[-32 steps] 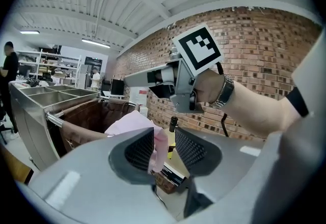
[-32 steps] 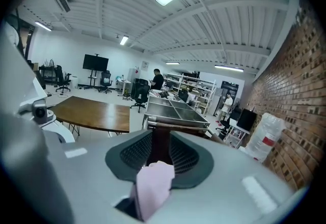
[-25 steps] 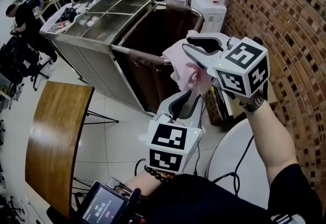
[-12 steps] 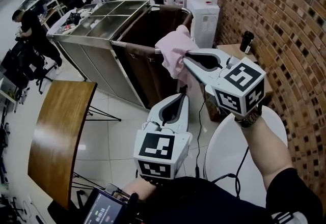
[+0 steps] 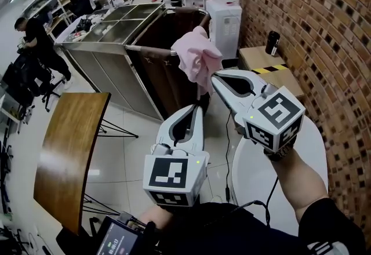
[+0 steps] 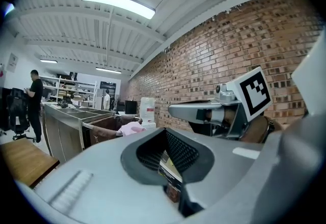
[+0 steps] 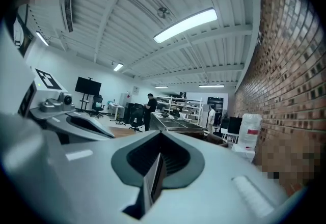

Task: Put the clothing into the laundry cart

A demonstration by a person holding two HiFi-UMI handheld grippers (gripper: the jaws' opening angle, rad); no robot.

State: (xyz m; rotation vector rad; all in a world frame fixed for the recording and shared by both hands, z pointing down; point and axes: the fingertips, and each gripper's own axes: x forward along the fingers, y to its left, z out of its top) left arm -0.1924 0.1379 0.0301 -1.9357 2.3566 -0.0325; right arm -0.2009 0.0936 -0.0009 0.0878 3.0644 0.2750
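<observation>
The pink clothing (image 5: 197, 58) hangs bunched at the near right corner of the brown laundry cart (image 5: 152, 51); I cannot tell whether it rests on the rim or is in the air. My right gripper (image 5: 214, 77) sits just below it. Its jaws have just closed the last bit and are shut with nothing between them (image 7: 160, 134). My left gripper (image 5: 196, 110) is lower and to the left, shut and empty (image 6: 166, 131). The left gripper view shows the pink clothing (image 6: 131, 128) by the cart's rail (image 6: 102, 127).
A steel counter with sunken bins (image 5: 110, 19) adjoins the cart. A wooden table (image 5: 66, 155) is at left, a white round table (image 5: 258, 175) under my right arm. A water dispenser (image 5: 224, 13), a side table with a dark cup (image 5: 271, 43) and the brick wall (image 5: 324, 45) are at right. A person (image 5: 35, 39) stands far left.
Both grippers have drawn back from the cart. The left jaws went from open to shut. The pink clothing has left the right gripper's jaws and now hangs at the cart's corner.
</observation>
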